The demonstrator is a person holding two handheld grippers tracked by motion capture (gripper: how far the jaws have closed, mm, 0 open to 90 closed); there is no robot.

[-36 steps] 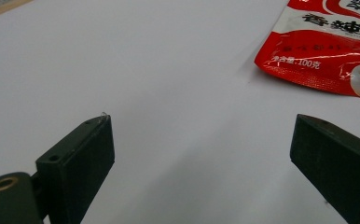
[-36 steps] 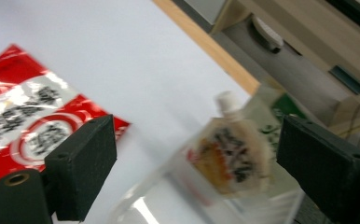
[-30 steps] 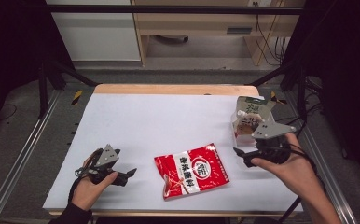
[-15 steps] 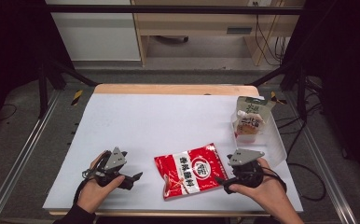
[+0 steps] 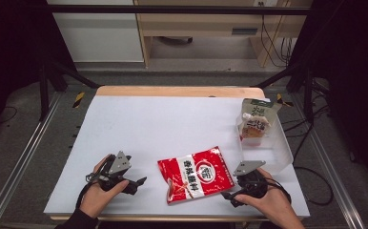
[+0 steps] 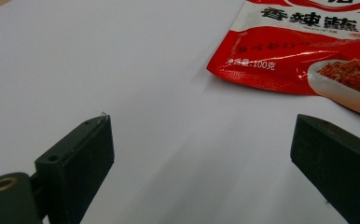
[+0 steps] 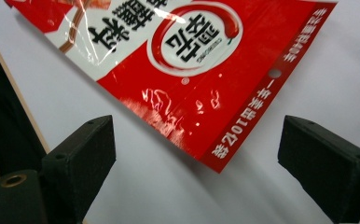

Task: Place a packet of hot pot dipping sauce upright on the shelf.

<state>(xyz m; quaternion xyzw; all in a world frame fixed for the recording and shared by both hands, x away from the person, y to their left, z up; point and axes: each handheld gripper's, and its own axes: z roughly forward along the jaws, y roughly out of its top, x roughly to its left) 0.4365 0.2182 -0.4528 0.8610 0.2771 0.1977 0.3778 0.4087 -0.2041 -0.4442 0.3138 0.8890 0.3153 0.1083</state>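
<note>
Red foil pouch (image 5: 195, 174) lies flat at the table's six o'clock, between the grippers. Right gripper (image 5: 230, 195), jaws apart, faces its corner; left gripper (image 5: 141, 181) is also spread, nearby. Slick foil could skid away on the smooth white table (image 5: 163, 124). At two o'clock, a bin (image 5: 277, 148) holds a carton (image 5: 255, 120); dim surrounding room.

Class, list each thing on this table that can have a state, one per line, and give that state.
Red seasoning packet: flat on the table, sealed, ungripped.
Left gripper: jaws open, beside the packet, apart from it.
Right gripper: jaws open, at the packet's corner, not closed on it.
Clear plastic bin: open-topped, holding upright snack bags.
</note>
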